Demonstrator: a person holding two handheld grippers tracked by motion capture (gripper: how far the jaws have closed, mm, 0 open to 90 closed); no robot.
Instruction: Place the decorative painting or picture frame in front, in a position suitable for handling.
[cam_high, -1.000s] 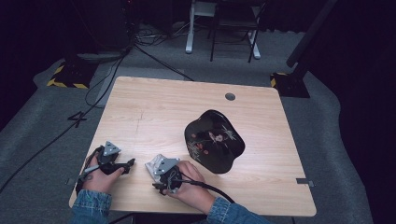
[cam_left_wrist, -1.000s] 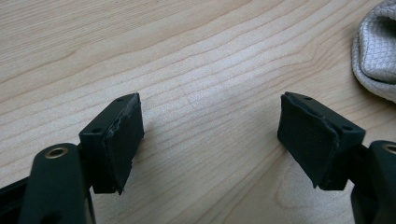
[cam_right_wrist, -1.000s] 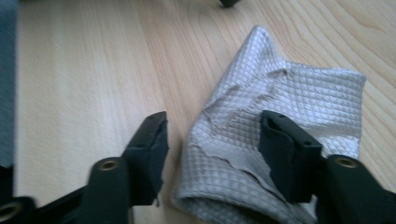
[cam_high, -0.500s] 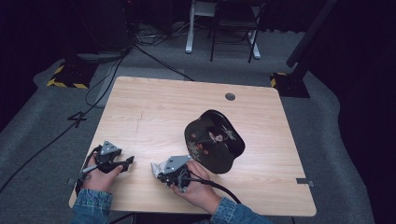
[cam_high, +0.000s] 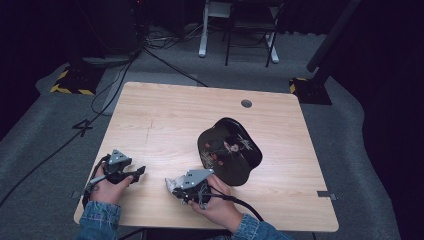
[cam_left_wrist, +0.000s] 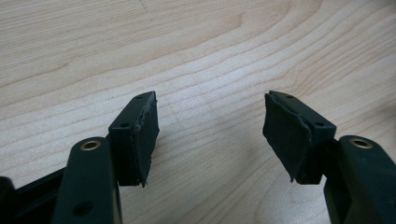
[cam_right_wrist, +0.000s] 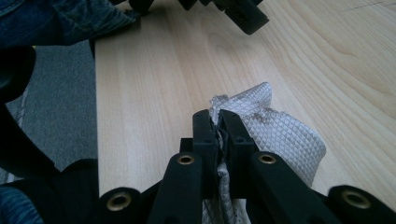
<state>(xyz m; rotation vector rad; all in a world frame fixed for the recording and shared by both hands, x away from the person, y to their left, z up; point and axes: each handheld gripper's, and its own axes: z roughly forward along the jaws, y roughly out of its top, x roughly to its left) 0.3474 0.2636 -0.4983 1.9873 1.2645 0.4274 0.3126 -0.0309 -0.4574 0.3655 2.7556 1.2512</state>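
Clearly soft and light, the quilted grey cloth (cam_right_wrist: 280, 135) bunches limply where the right hand-held gripper (cam_right_wrist: 218, 122) pinches its edge, while the left hand-held gripper (cam_left_wrist: 210, 126) gapes empty over the surface (cam_high: 165, 115).

Grey carpet floor (cam_high: 45, 165), dark room; cables (cam_high: 125, 65), chair legs (cam_high: 247, 35), black-yellow hazard-striped bases (cam_high: 70, 82) beyond table.

Studio-like lab: dark surroundings, floor cables (cam_high: 150, 47), hazard-taped stand bases (cam_high: 70, 82), lone wooden table (cam_high: 165, 115).
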